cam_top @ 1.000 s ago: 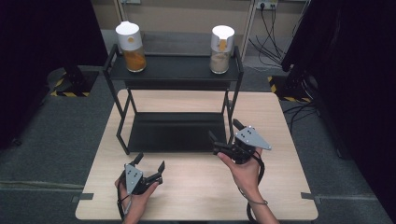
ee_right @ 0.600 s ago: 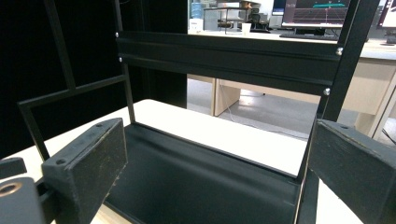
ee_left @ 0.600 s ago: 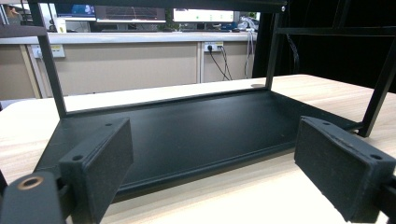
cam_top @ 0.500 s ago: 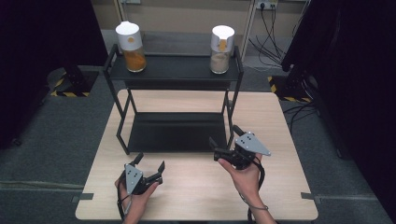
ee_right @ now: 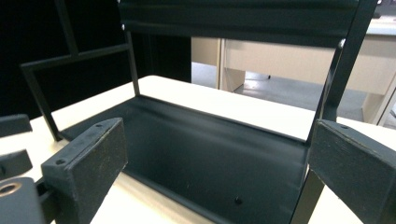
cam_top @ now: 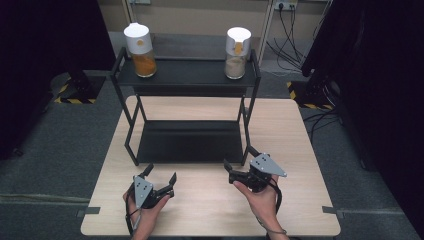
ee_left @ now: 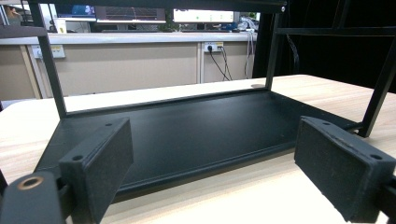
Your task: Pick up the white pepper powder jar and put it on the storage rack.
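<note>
- Rack: black two-tier metal frame, standing at the middle of the wooden table, back legs close to the far edge, front legs roughly mid-table.
- Lower tray sits flat on the table surface, nothing on it. Both gripper views look straight into it.
- Top shelf carries two jars: orange-filled jar at the shelf's left end, beige-filled jar at its right end. Both upright, white lids on.
- Left gripper: near the table's front edge, left of centre, just ahead of the rack's front-left leg. Jaws spread wide, nothing between them. In its own view the pads frame the tray's front lip.
- Right gripper: near the front edge, right of centre, just beside the rack's front-right leg. Jaws released, holding nothing, aimed left and inward at the tray.
- Neither gripper touches the rack.
- Grippers well apart from each other, both hands over bare table.
</note>
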A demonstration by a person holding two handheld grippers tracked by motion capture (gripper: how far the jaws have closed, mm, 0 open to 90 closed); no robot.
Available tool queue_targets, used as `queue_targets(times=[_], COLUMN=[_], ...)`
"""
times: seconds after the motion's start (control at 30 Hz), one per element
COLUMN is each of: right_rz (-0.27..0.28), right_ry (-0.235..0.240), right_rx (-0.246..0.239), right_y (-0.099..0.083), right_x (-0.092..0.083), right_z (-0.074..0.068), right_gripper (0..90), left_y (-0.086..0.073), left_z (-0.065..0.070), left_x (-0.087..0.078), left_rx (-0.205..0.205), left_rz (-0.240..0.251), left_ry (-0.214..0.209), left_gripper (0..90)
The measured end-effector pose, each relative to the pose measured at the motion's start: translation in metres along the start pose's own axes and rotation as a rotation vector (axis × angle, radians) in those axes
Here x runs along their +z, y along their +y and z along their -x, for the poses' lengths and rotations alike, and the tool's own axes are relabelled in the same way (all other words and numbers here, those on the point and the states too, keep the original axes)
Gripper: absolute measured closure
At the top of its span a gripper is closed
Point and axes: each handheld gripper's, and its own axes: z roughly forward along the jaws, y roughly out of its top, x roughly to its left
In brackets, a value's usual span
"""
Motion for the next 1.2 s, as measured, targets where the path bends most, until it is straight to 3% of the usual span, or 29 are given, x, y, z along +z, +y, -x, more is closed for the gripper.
queue_targets(times=[0.43, 0.77, 1.2], right_rz=[-0.035, -0.076, -0.072], right_ry=[0.005, -0.001, -0.006], right_rx=[0.016, 0.040, 0.030], right_y=[-0.021, -0.048, -0.070], right_x=[-0.004, -0.008, -0.010], right_z=[-0.001, -0.003, -0.010], right_gripper=[4.8, 4.9, 5.1], left_y=[0.000, 0.000, -0.001], left_z=[0.000, 0.000, 0.000], left_x=[0.000, 0.000, 0.000], left_rx=[0.000, 0.001, 0.001], left_rz=[0.002, 0.002, 0.004], left_ry=[0.000, 0.001, 0.001], left_gripper=[11.4, 11.5, 11.5])
